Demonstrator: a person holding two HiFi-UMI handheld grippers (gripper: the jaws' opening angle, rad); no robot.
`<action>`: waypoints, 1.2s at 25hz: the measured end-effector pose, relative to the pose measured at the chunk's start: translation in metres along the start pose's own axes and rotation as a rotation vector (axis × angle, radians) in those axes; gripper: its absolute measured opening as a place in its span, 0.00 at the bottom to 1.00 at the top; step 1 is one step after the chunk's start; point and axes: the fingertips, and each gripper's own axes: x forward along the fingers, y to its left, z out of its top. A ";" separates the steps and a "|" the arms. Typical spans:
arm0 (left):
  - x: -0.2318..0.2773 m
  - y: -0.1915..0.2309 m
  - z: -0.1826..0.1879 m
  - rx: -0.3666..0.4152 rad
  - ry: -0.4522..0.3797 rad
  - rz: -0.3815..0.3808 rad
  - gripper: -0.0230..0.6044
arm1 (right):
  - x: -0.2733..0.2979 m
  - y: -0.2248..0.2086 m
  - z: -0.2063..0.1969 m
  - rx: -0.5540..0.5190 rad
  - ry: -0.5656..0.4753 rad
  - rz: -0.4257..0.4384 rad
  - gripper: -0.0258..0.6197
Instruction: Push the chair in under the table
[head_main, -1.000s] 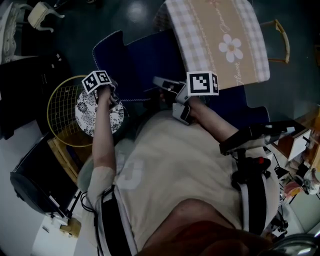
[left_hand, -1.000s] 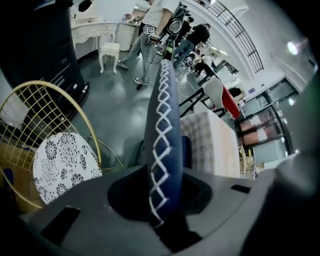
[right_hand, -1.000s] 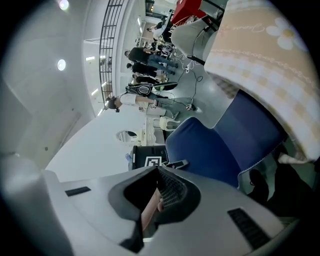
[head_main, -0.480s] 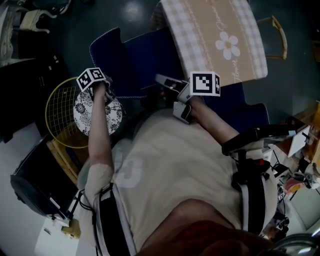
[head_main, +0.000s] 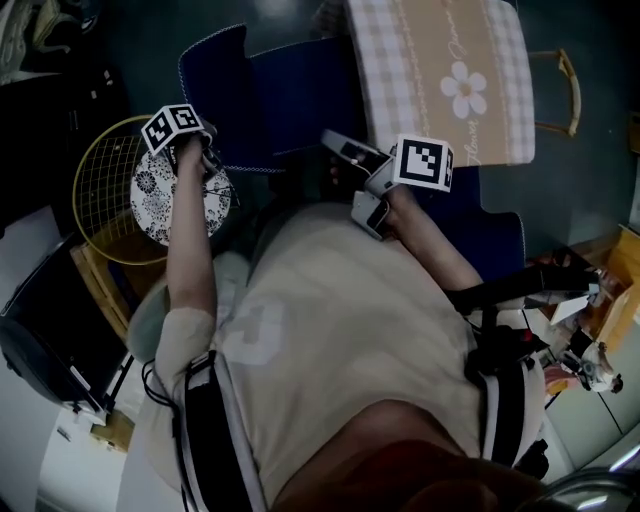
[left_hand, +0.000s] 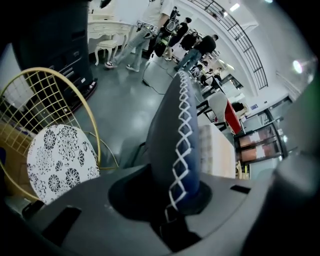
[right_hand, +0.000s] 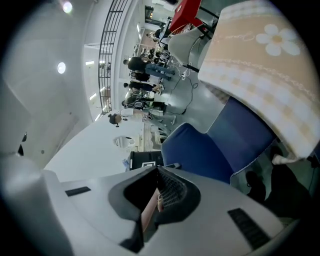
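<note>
The blue upholstered chair (head_main: 295, 95) stands with its seat partly under the table (head_main: 440, 70), which wears a beige checked cloth with a flower. My left gripper (head_main: 216, 174) is shut on the chair's padded edge (left_hand: 175, 145), a dark blue roll with white cross-stitching that fills the gap between the jaws. My right gripper (head_main: 338, 152) hovers over the chair's near edge, close to the table corner. Its jaws are shut (right_hand: 157, 198) with nothing between them. In the right gripper view the chair (right_hand: 220, 150) lies ahead, below the tablecloth (right_hand: 260, 65).
A gold wire chair (head_main: 105, 190) with a floral cushion (left_hand: 60, 160) stands just left of the blue chair. A wooden chair frame (head_main: 560, 85) is beyond the table at the right. A black case (head_main: 45, 350) sits at lower left. Several people (left_hand: 195, 47) stand far off.
The left gripper has rolled slightly while keeping its hold on the chair's edge. The head view has shifted a little. The right gripper has stayed shut near the table corner.
</note>
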 end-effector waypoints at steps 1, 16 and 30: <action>-0.002 0.002 -0.003 -0.019 -0.008 -0.005 0.17 | -0.003 -0.002 0.002 0.010 -0.012 -0.003 0.06; 0.013 -0.041 -0.013 0.348 0.008 0.016 0.18 | -0.003 -0.006 0.005 -0.007 -0.008 -0.019 0.06; 0.021 -0.061 -0.023 0.738 0.106 0.093 0.18 | 0.001 -0.009 -0.006 0.025 0.012 -0.031 0.06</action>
